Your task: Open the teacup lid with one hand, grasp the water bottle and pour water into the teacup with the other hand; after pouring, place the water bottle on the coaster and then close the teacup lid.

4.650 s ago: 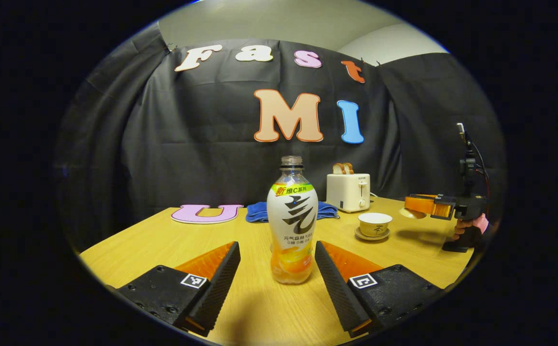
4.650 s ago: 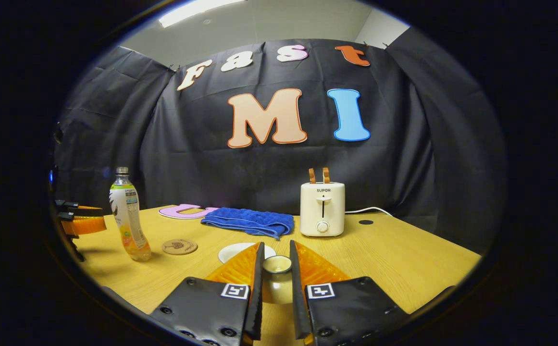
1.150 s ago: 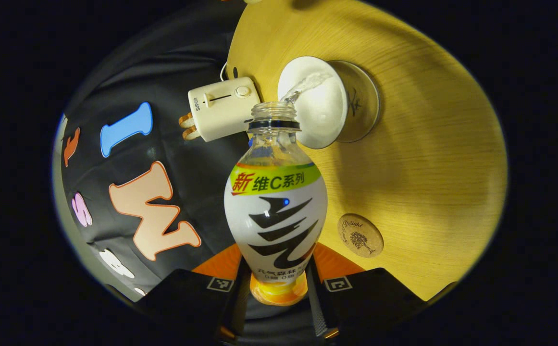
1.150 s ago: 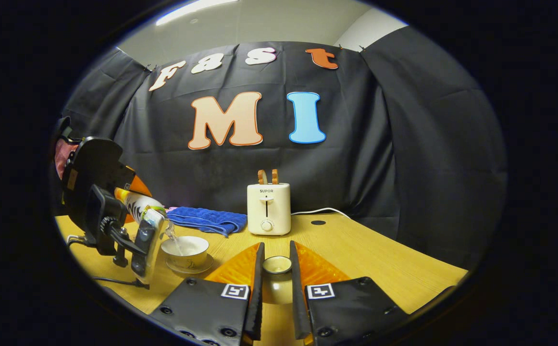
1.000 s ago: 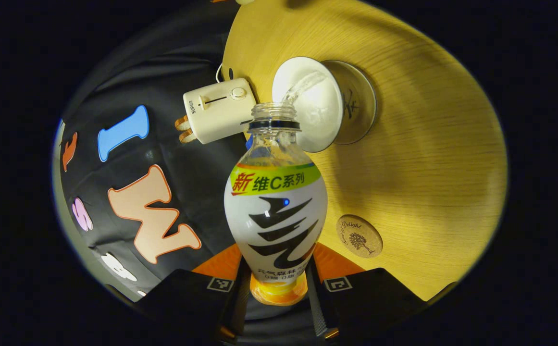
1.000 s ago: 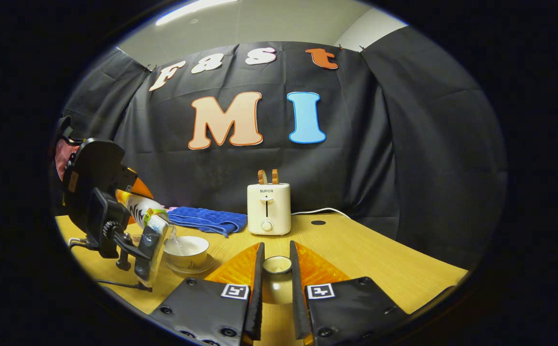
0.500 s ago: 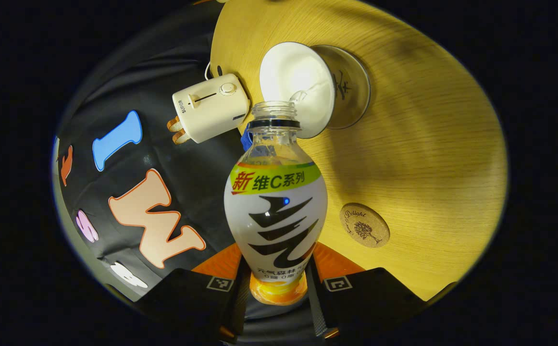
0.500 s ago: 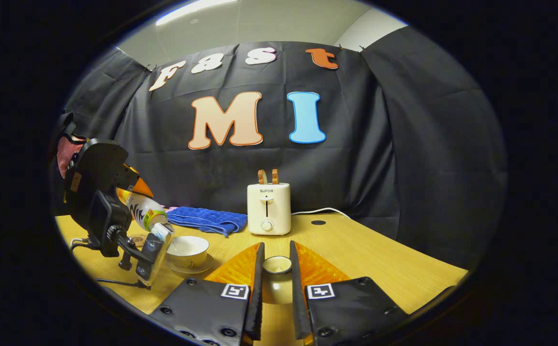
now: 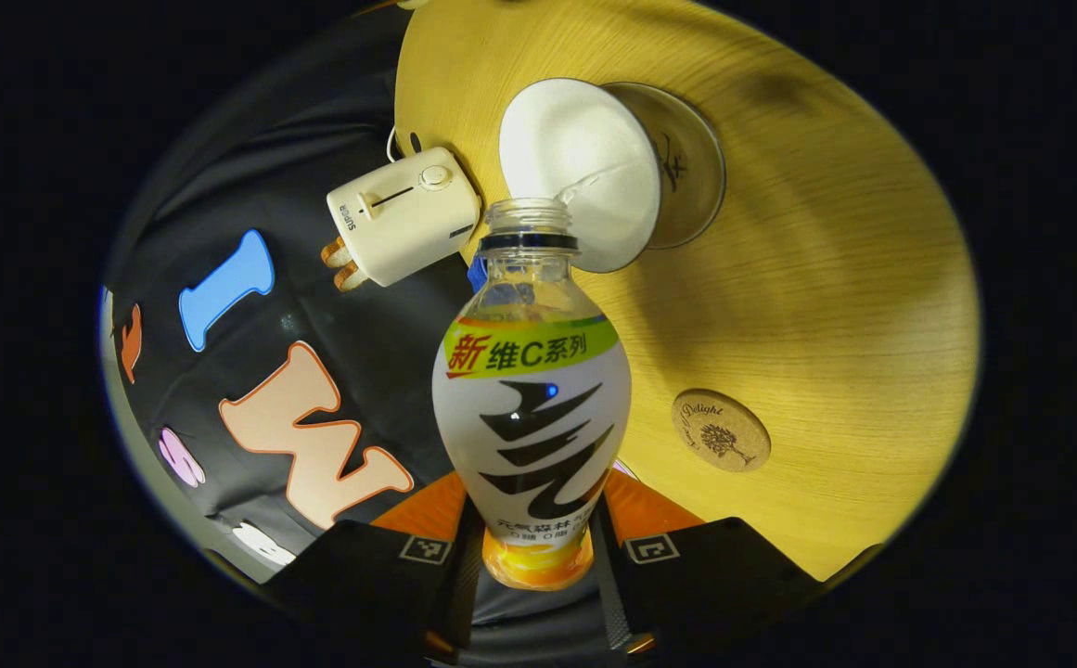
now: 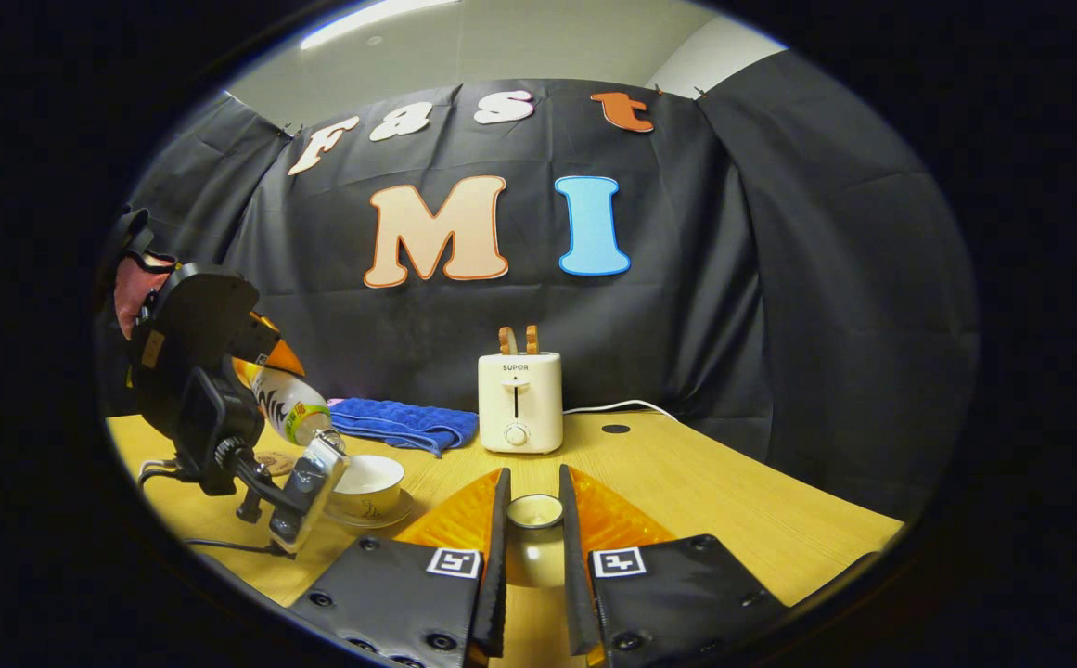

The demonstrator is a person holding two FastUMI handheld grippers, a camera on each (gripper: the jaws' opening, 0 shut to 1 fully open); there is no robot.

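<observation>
My left gripper (image 9: 532, 557) is shut on the water bottle (image 9: 531, 408), holding it tipped with its open mouth over the white teacup (image 9: 580, 172) on its saucer (image 9: 694, 176). A thin trickle reaches from the mouth into the cup. The round cork coaster (image 9: 721, 430) lies on the table beside the bottle. In the right gripper view, my right gripper (image 10: 531, 543) is shut on the teacup lid (image 10: 534, 511), held above the table; at the left I see the tilted bottle (image 10: 289, 405) over the teacup (image 10: 367, 482), with the left gripper (image 10: 250, 357) behind it.
A white toaster (image 10: 519, 402) with bread slices stands at the back of the wooden table (image 10: 733, 501); its cable runs right. A folded blue cloth (image 10: 403, 423) lies left of it. A hand (image 10: 133, 288) holds the left gripper at the far left.
The stream from the bottle has thinned to a trickle, and the bottle has tipped back slightly. The right gripper with the lid has stayed still.
</observation>
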